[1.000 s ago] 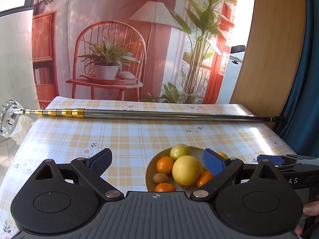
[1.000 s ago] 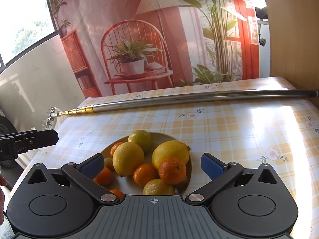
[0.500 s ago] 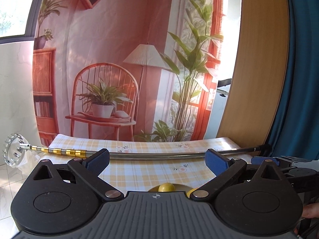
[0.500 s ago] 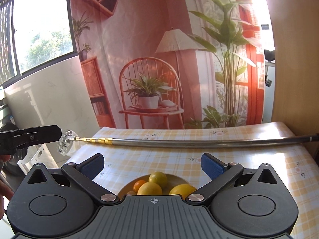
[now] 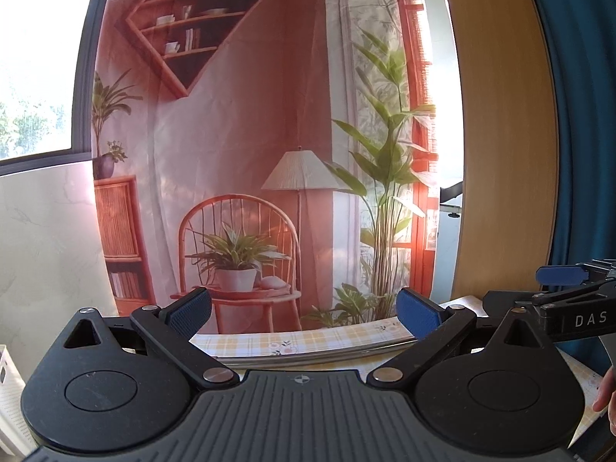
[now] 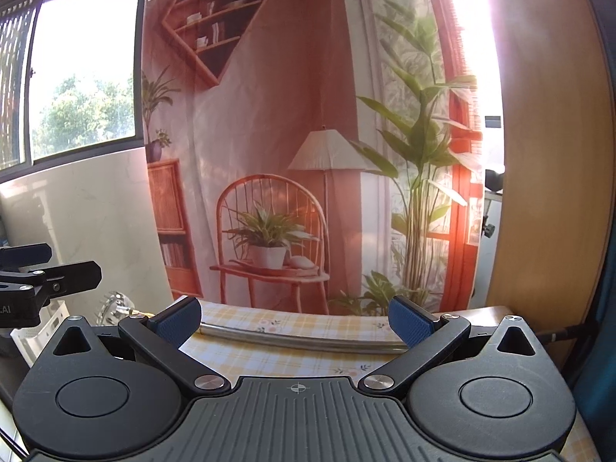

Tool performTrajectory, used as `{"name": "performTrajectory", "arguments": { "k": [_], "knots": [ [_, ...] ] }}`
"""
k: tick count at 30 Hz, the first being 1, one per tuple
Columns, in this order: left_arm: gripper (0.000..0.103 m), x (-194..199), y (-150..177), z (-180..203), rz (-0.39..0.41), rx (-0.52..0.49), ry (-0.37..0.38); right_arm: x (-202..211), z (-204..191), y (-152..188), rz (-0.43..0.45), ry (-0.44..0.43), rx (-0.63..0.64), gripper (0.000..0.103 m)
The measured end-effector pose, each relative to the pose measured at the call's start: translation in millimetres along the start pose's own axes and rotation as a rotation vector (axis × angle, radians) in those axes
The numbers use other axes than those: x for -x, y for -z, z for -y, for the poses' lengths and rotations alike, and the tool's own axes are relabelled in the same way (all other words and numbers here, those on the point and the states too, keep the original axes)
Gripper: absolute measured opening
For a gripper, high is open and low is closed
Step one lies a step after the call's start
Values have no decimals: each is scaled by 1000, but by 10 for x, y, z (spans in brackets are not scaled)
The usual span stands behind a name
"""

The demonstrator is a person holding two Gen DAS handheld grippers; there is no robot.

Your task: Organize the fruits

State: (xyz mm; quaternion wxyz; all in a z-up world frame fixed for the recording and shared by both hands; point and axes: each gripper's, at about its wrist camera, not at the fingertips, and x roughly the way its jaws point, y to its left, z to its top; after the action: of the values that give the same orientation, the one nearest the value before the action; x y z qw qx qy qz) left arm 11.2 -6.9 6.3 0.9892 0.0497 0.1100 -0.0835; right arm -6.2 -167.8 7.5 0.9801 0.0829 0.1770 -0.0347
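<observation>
No fruit or bowl shows in either view now; both lie below the frames, hidden behind the gripper bodies. My left gripper is open, its blue pads wide apart with nothing between them, pointing level at the backdrop. My right gripper is open too and holds nothing. The right gripper also appears at the right edge of the left wrist view, and the left gripper at the left edge of the right wrist view. Only the far strip of the yellow checked tablecloth is visible.
A long metal pole lies across the far side of the table, its spiked round head past the left edge. A printed backdrop hangs behind the table, a wooden panel to the right. A person's fingers show at lower right.
Both grippers have tilted upward and risen. The bowl of oranges and lemons slid down out of both views, and the backdrop now fills them. Both grippers stayed open.
</observation>
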Motion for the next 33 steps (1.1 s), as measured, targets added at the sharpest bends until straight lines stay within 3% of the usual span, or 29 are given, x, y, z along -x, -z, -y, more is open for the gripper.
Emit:
{"name": "performTrajectory", "arguments": {
  "k": [33],
  "knots": [
    [103,28,33,-113,-13,41,27,61,70,55,-1,29,-39,103]
  ]
}}
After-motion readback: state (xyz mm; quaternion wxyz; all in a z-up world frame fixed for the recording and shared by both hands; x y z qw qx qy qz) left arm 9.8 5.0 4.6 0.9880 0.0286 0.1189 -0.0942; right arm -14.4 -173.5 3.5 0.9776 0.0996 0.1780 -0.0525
